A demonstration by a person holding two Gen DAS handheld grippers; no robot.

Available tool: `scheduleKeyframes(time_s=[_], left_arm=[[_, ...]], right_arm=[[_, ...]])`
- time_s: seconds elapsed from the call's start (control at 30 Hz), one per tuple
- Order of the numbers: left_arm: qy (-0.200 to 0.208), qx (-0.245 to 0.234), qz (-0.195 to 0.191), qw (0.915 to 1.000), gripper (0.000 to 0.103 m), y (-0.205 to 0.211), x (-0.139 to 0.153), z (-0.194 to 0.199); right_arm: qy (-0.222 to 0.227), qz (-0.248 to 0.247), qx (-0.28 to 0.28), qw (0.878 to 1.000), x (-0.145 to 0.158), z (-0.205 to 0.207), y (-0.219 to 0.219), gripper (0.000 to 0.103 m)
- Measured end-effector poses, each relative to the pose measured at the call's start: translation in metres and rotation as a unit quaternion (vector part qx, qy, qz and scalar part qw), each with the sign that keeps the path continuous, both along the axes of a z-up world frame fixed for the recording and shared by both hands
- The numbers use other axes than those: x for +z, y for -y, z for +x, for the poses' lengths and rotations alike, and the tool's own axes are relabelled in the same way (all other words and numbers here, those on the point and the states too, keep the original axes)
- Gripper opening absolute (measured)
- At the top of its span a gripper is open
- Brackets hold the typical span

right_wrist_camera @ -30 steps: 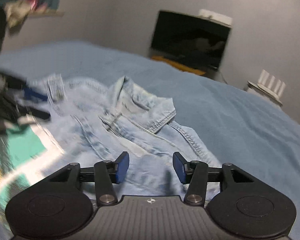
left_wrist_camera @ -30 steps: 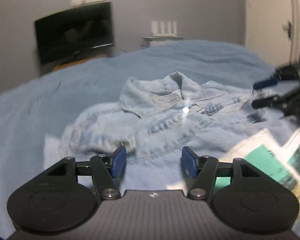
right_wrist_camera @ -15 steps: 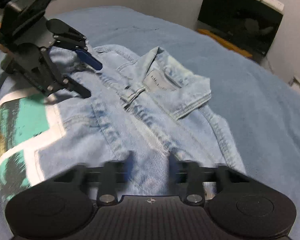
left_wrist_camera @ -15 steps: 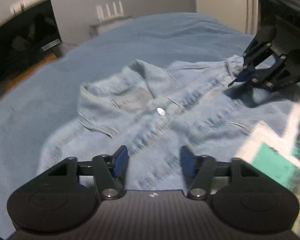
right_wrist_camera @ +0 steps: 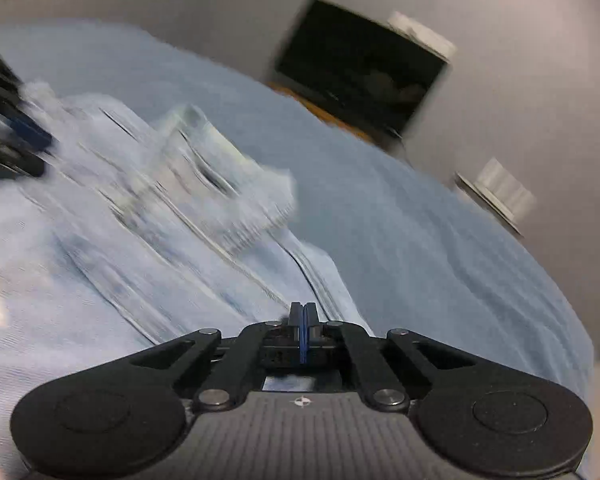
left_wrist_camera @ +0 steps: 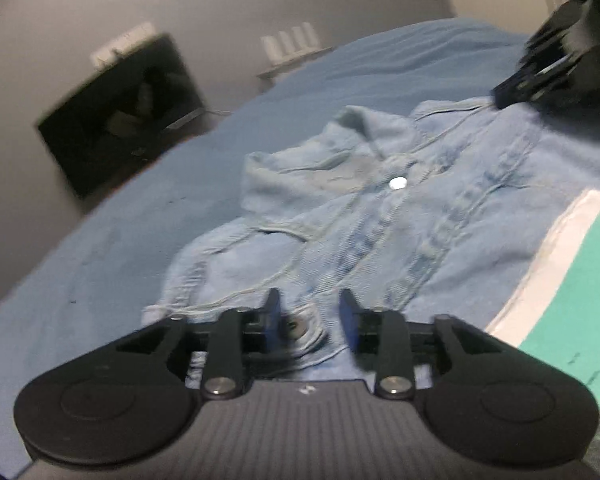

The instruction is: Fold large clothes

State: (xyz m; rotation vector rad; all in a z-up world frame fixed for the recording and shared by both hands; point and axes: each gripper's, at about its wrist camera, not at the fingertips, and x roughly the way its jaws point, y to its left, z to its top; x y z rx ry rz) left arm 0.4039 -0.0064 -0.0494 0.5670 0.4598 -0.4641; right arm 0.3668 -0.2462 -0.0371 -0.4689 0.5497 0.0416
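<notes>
A light blue denim jacket (left_wrist_camera: 380,216) lies face up on the bed, collar toward the far wall. My left gripper (left_wrist_camera: 309,312) is open, its blue pads either side of the jacket's hem corner with a metal button (left_wrist_camera: 294,327). My right gripper (right_wrist_camera: 301,322) is shut at the jacket's (right_wrist_camera: 148,240) edge; whether cloth sits between the pads is not clear. The right gripper also shows in the left wrist view (left_wrist_camera: 556,68) at the jacket's far side. The right wrist view is motion blurred.
A blue bedspread (left_wrist_camera: 120,248) covers the bed. A white and teal cloth (left_wrist_camera: 572,280) lies over the jacket at the right. A dark TV (left_wrist_camera: 124,120) and a white router (left_wrist_camera: 292,44) stand by the grey wall.
My right gripper has closed from open. My left gripper has dropped lower to the jacket's hem, with its pads closer together. Both views have tilted.
</notes>
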Motion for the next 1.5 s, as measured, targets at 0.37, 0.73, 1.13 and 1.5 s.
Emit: scheduleKeyframes(time_s=[0.37, 0.73, 1.13, 1.5], left_arm=[[-0.015, 0.059, -0.039, 0.9974, 0.053, -0.001, 0.022, -0.106], [-0.045, 0.21, -0.118, 0.9695, 0.063, -0.067, 0.024, -0.158], [-0.11, 0.26, -0.319, 0.905, 0.074, -0.131, 0.058, -0.25], [-0.192, 0.251, -0.417, 0.8523, 0.075, -0.139, 0.013, -0.203]], right_arm=[[0.051, 0.125, 0.027, 0.991, 0.018, -0.155, 0.001, 0.038], [0.046, 0.241, -0.15, 0.958, 0.001, -0.224, 0.036, 0.046], [0.065, 0.411, -0.212, 0.884, 0.021, -0.301, 0.031, 0.065], [0.047, 0.521, -0.243, 0.817, -0.012, -0.29, 0.037, 0.074]])
